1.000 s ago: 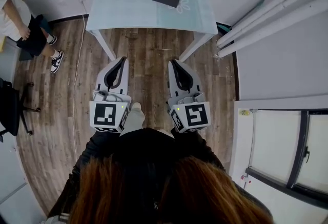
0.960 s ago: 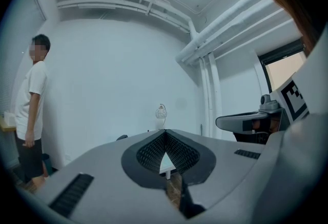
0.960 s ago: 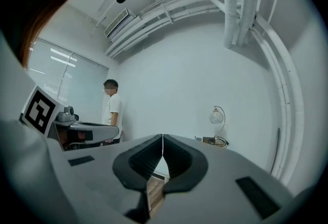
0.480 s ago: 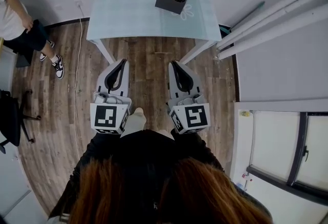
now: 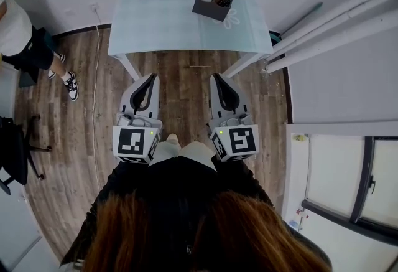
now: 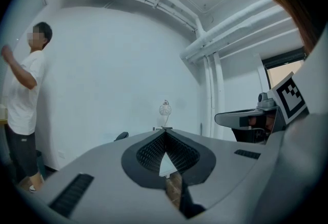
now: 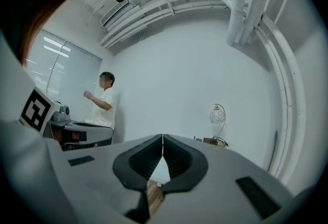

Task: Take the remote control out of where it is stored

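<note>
**Head view:** taken from above the wearer's head, facing steeply down. The left gripper (image 5: 151,76) and right gripper (image 5: 217,76) are near, at centre. The table (image 5: 174,22) is farther off, at 12 o'clock.

**Left and right gripper views:** each camera rides low behind its own jaws, facing level toward the white wall (image 6: 102,74). Both show the globe lamp (image 6: 164,109) near centre and the bystander (image 6: 23,95) toward 9 o'clock. Each also shows the other gripper at its side.
</note>
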The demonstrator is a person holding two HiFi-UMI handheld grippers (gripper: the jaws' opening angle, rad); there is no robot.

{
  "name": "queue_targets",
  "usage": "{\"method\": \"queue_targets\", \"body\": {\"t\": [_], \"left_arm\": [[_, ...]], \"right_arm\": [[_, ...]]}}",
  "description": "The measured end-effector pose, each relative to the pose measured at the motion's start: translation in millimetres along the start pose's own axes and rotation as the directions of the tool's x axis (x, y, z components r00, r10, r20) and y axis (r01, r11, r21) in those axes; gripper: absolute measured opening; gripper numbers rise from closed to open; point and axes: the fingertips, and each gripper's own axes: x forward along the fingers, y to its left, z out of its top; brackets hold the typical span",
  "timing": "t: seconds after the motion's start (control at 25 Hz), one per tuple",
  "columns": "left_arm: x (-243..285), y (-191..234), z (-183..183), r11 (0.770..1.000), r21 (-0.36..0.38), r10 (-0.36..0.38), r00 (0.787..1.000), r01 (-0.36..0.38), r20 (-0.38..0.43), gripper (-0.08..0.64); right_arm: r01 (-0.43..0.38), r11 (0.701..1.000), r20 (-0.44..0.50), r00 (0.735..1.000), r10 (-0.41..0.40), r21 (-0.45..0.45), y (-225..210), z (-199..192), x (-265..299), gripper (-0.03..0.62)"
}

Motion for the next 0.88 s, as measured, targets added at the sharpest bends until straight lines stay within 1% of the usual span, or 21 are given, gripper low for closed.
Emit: {"method": "queue_targets", "body": {"t": [0.4, 0.64, 0.88], "left_arm": [[8.0, 9.3, 1.3, 1.000, 0.000, -0.005, 1.000, 0.005, -0.001, 0.005], [17.3, 15.8, -1.0, 1.000, -0.001, 0.013, 1.000, -0.013, -0.005, 0.005], [39.0, 28.5, 3.6, 0.999, 0.007, 0.040, 0.999, -0.040, 0.000, 0.005]], "right_arm": [[0.025, 1.000, -0.013, 1.000, -0.025, 0.011, -4.5, -2.7, 6.8, 0.015], [-0.004, 1.000, -0.013, 1.000, 0.004, 0.013, -6.5, -5.4, 23.8, 0.015], [-0.039, 0.999, -0.004, 0.999, 0.039, 0.005, -14.8, -3.5, 52.6, 0.015]]}}
